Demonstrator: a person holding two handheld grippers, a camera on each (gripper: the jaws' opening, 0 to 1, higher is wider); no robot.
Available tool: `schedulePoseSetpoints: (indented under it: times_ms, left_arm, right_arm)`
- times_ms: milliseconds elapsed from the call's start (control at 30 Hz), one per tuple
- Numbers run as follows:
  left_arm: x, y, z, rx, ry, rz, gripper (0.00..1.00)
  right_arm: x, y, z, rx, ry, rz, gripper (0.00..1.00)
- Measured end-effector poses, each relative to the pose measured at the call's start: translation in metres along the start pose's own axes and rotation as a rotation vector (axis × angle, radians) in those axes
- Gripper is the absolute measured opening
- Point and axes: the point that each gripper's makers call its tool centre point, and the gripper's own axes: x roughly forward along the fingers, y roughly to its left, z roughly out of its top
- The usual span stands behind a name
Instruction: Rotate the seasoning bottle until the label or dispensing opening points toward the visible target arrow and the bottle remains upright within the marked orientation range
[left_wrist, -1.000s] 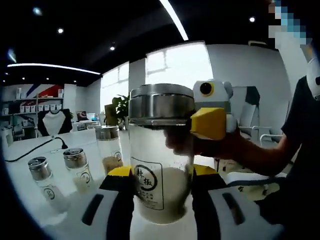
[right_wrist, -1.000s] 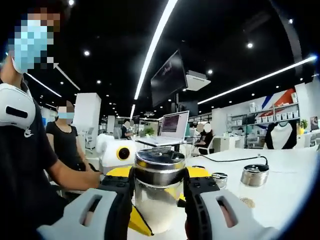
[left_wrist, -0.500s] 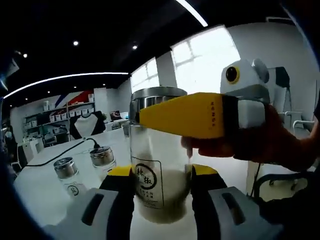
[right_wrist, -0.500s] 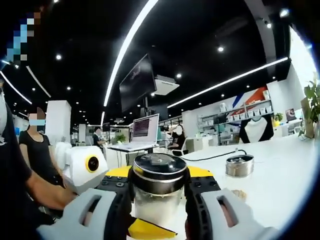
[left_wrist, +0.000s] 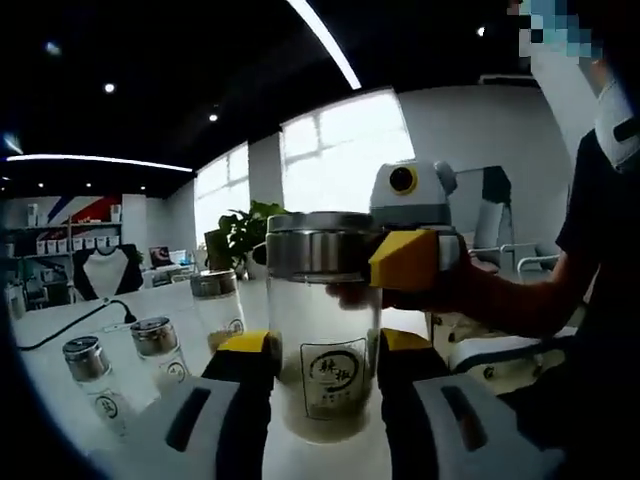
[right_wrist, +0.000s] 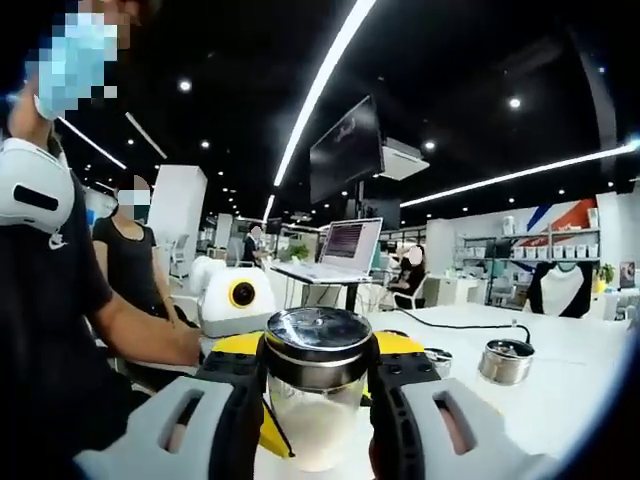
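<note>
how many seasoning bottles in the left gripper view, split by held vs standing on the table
Held seasoning bottle, between the left gripper jaws, with the right gripper at its lid: 1
Small bottles standing on the table: 3 — near one, middle one, far one
Total: 4

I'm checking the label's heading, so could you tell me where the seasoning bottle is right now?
The seasoning bottle stands upright at the left gripper view's centre, between the left hand-held gripper jaws, its label facing the camera; the right hand-held gripper flanks its metal lid.
</note>
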Motion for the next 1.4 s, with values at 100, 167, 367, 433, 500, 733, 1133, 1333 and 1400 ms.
schedulePoseSetpoints:
  times_ms: [100,167,367,433,500,733,1133,1333,1400]
  left_arm:
    - [0.001,0.001,0.001,0.008,0.007,0.034,0.42]
    - [-0.001,0.014,0.002,0.021,0.022,0.14,0.42]
    - [-0.002,0.038,-0.007,0.114,0.113,0.358,0.42]
    - [0.0,0.039,-0.009,0.131,0.128,0.387,0.42]
    - [0.0,0.04,-0.01,0.141,0.137,0.408,0.42]
    - [0.001,0.038,-0.012,0.111,0.122,0.383,0.42]
    - [0.004,0.014,-0.01,-0.011,0.079,0.134,0.42]
    - [0.0,0.021,-0.004,0.029,0.037,0.263,0.41]
    - [-0.002,0.028,-0.004,0.054,0.047,0.322,0.41]
  right_arm:
    - [-0.001,-0.005,0.001,0.036,-0.033,-0.007,0.38]
    - [-0.003,-0.018,0.002,0.081,-0.059,-0.077,0.39]
    - [0.003,-0.04,-0.009,0.15,-0.061,-0.237,0.38]
    - [0.004,-0.042,-0.011,0.174,-0.064,-0.266,0.39]
    - [0.005,-0.042,-0.011,0.18,-0.067,-0.278,0.39]
    - [0.003,-0.043,-0.012,0.195,-0.055,-0.296,0.38]
    - [0.001,-0.014,-0.004,0.038,-0.009,-0.102,0.37]
    - [0.001,-0.024,-0.001,0.113,-0.064,-0.165,0.38]
    - [0.003,-0.026,-0.003,0.108,-0.066,-0.189,0.38]
